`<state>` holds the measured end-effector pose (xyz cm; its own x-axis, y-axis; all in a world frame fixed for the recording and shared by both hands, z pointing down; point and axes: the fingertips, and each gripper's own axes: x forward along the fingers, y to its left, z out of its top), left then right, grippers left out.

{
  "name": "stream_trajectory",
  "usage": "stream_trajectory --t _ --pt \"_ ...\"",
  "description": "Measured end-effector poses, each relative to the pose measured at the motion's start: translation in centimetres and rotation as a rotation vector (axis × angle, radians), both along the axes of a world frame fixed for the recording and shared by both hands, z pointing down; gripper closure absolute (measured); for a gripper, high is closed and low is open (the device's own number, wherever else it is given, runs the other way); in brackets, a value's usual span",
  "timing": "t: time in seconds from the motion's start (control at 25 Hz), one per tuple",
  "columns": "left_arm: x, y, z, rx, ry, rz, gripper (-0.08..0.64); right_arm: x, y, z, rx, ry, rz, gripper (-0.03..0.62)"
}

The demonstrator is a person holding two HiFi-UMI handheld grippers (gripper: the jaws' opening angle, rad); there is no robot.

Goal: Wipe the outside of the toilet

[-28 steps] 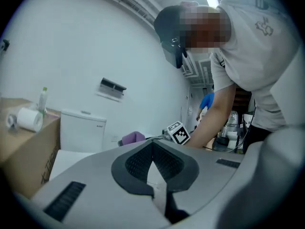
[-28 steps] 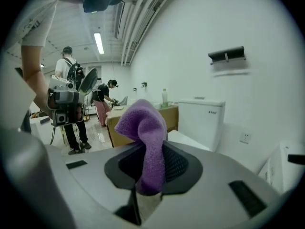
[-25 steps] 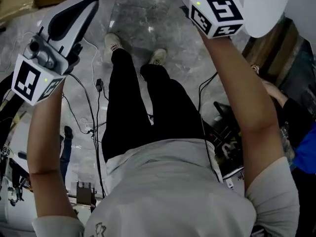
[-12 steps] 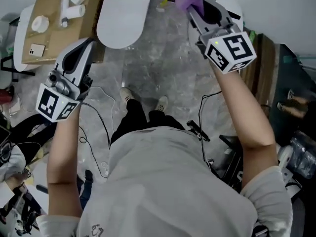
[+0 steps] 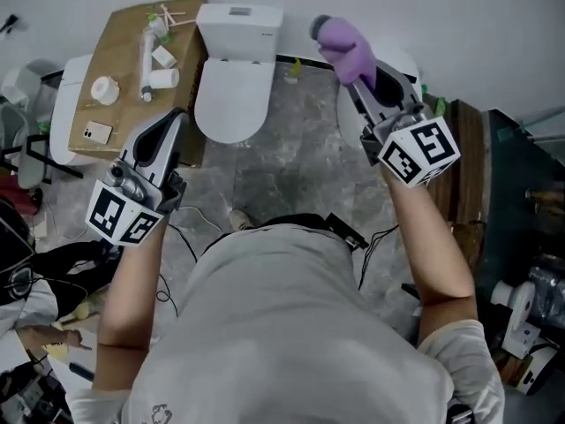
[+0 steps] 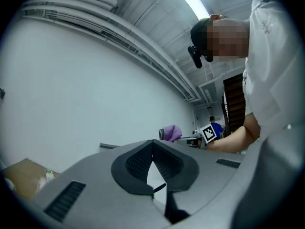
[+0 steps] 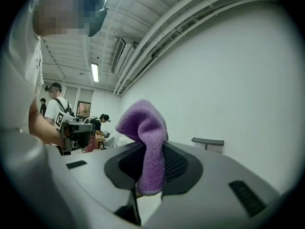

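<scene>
Right gripper (image 5: 362, 76) jaws clenched on purple cloth (image 5: 342, 44), right of toilet (image 5: 231, 87) | left gripper (image 5: 170, 120) jaws closed, nothing between them, left of toilet | cardboard (image 5: 115, 78) with phone (image 5: 95, 132) against toilet's left side

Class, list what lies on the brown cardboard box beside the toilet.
A white roll, a phone, a long white tube, two white cups; the left tool hides the box's near corner.

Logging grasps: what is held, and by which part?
The right gripper pinches the purple cloth by a bunched fold; the left gripper holds nothing.
</scene>
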<state>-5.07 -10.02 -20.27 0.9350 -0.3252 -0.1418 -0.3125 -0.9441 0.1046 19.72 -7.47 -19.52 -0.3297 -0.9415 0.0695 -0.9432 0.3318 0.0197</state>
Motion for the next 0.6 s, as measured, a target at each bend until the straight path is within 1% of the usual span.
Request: stream_trajectory --t 0.12,0.2,0.36,0.48,0.6 --pt "0.0 0.0 -0.7 0.000 0.007 -0.035 0.554 -0.5 0.3 0.1 0.000 -0.018 -0.023 0.511" --pt "-0.3 0.5 -1.3 0.001 0.031 -0.088 0.554 -1.0 0.2 0.1 0.005 -0.032 -0.061 0.511" --pt "-0.1 2.0 -2.5 0.031 0.060 -0.223 0.554 -1.3 -0.4 0.0 0.017 -0.051 -0.186 0.511" --pt "0.5 3.9 -2.7 0.015 0.085 -0.325 0.554 -1.2 -0.2 0.0 0.010 -0.056 -0.282 0.511" --pt "1.1 6.4 -2.0 -0.010 0.083 -0.401 0.554 -1.3 1.2 0.4 0.005 -0.053 -0.364 0.511"
